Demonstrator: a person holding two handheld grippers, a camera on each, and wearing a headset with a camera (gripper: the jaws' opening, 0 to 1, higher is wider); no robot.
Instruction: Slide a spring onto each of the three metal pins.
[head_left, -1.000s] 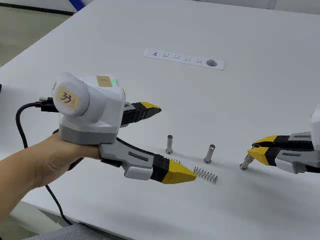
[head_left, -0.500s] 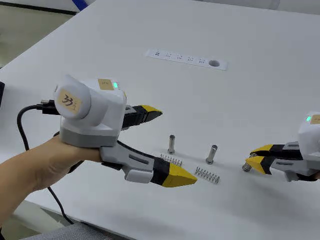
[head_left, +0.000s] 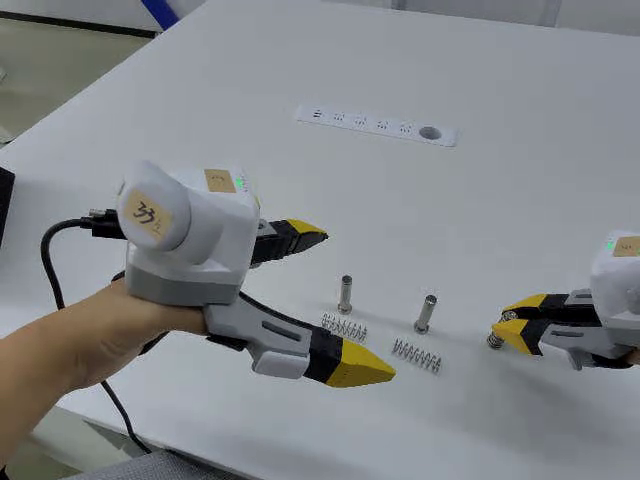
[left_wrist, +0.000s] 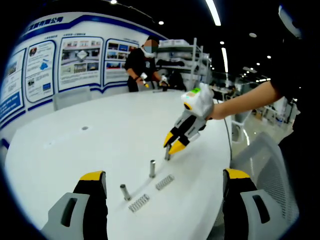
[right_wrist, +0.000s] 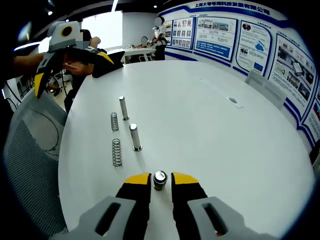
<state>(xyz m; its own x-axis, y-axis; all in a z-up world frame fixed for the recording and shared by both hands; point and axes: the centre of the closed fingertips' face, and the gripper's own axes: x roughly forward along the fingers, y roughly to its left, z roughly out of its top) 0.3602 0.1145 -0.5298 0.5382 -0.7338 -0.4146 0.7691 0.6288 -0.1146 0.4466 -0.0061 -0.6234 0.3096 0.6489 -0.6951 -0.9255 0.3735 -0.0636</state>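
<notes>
The first pin (head_left: 346, 293), second pin (head_left: 426, 312) and third pin (head_left: 494, 341) stand upright in a row near the tabletop's front edge. The first spring (head_left: 344, 327) and second spring (head_left: 416, 356) lie flat just beside the first two.

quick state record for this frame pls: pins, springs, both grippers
surface: white table
left pin: upright, bare
middle pin: upright, bare
right pin: upright, between the right gripper's jaws; may carry a spring, too small to confirm
left spring: lying loose near left pin
right spring: lying loose near middle pin
left gripper: jaws wide open, empty
right gripper: jaws close either side of right pin, contact unclear
</notes>
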